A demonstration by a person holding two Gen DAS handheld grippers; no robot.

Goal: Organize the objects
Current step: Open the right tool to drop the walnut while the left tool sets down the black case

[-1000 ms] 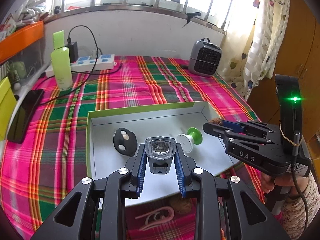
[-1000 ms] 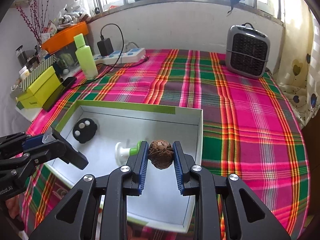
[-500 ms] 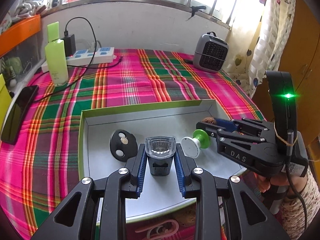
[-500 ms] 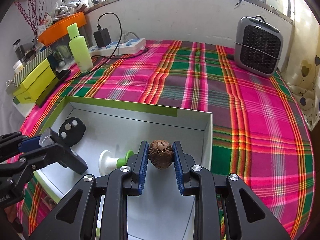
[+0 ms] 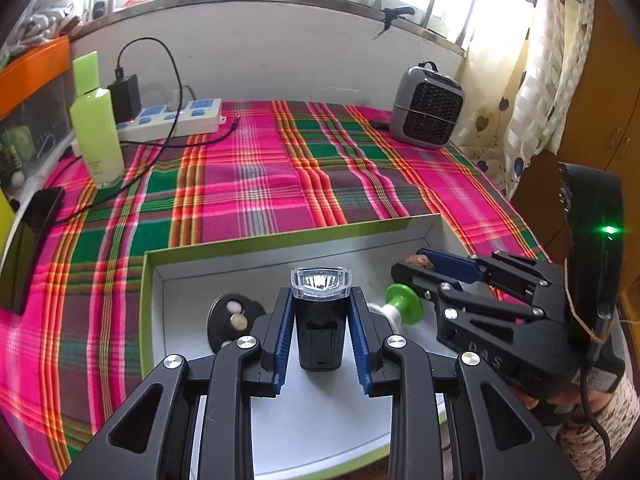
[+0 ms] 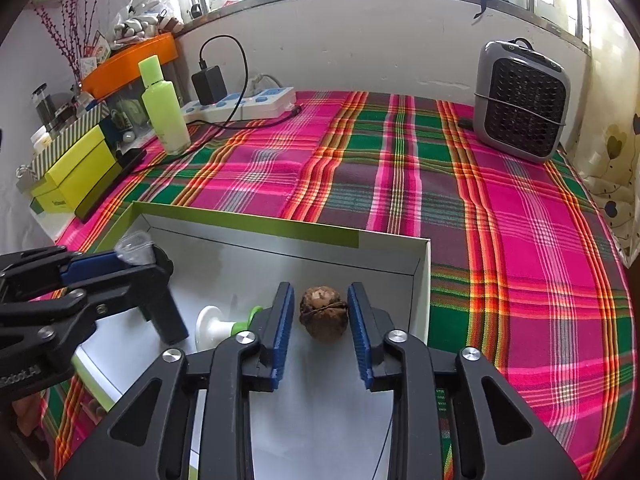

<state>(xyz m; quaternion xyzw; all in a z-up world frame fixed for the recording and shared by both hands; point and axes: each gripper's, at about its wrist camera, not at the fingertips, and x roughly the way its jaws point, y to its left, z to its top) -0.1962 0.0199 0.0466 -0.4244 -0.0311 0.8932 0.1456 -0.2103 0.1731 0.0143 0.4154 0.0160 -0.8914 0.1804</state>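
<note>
— Tongs first: what is each pair doing?

— Left tongs (image 5: 320, 316) are clamped on a small black lamp (image 5: 320, 320) with a clear front lens, blue pads pressed to its two sides, low in the middle of the left wrist view. Right tongs (image 6: 323, 312) are opening; the walnut (image 6: 323, 313) sits between the pads with a thin gap on either side, so they no longer press on it.

— Where does the walnut lie?

— On the white floor of the shallow box (image 6: 422, 280), near its right wall, lower centre of the right wrist view. In the left wrist view it shows only as a brown lump (image 5: 419, 261) at the right tongs' tips (image 5: 412, 268).

— And the lamp?

— Above the same box (image 5: 152, 300), which has a green rim and stands on the plaid-covered table (image 5: 248, 184). I cannot tell whether the lamp's base touches the floor.

— What else is in the box?

— A black round piece with two pale spots (image 5: 234, 318), left of the lamp, and a white-and-green spool (image 6: 218, 326) lying on its side, just left of the right tongs.

— Around the box?

— At the upper left, a green bottle (image 6: 164, 112) beside a white power strip (image 6: 240, 106); at the upper right, a grey fan heater (image 6: 520, 108).
</note>
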